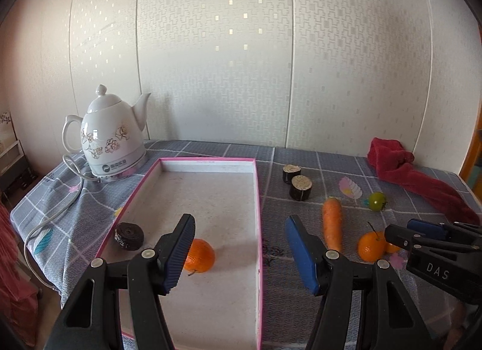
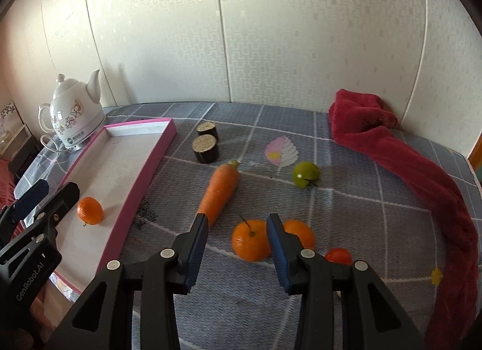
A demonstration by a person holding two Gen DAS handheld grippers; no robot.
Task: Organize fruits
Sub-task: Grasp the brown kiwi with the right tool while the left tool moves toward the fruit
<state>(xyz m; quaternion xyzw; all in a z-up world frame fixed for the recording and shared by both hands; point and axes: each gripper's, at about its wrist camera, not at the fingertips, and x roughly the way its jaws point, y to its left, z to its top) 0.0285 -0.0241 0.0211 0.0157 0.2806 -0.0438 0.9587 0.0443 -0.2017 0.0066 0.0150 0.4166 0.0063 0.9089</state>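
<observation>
Between spread right tongs (image 2: 238, 223) an orange (image 2: 250, 240); carrot (image 2: 218, 192) beside; left tongs (image 1: 239, 228) spread

One orange (image 1: 199, 255) in the tray (image 1: 258, 217); carrot (image 1: 332, 225) at its three o'clock, kettle (image 1: 110, 136) at eleven.

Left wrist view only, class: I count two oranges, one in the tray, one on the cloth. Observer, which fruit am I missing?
Observer: A red tomato lies on the cloth beside the right gripper.
Operator: Is that gripper holding anything?
Observer: No. Its fingers stand apart and empty, with an orange just beyond them.
Operator: Only one orange there?
Observer: A second orange sits beside it, partly behind a finger.
</observation>
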